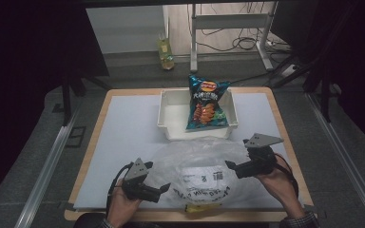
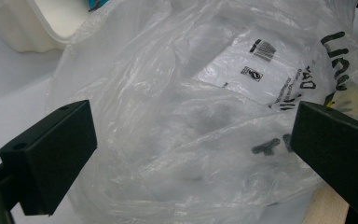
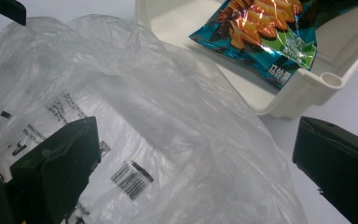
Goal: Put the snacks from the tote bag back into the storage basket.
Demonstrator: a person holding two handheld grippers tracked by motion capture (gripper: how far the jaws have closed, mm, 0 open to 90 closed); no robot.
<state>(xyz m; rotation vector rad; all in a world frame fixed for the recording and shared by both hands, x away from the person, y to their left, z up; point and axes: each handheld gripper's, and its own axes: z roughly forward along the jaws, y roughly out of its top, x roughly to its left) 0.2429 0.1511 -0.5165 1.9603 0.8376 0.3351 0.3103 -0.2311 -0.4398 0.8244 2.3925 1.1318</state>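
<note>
**Both tools wide at the plastic bag, nothing gripped**

Plastic bag lies crumpled on the near half of the worktop, printed side up, touching the front wall of the white bin. Chip bag leans upright in the bin's right part, top poking over the back rim. My read: it's parked there, waiting to go into the plastic bag.

Left tool sits at the bag's near-left edge, jaws wide. In the left gripper view the film bulges between them, but the pads don't press on it. Right tool is at the bag's right side, jaws also wide; in the right gripper view the film lies under and between them, no pinch.

One tool on each flank looks like setup to catch opposite edges and pull the mouth apart. I can't tell where the opening is, the film is too bunched. Risk: pinching both layers together and keeping the bag shut.
</note>
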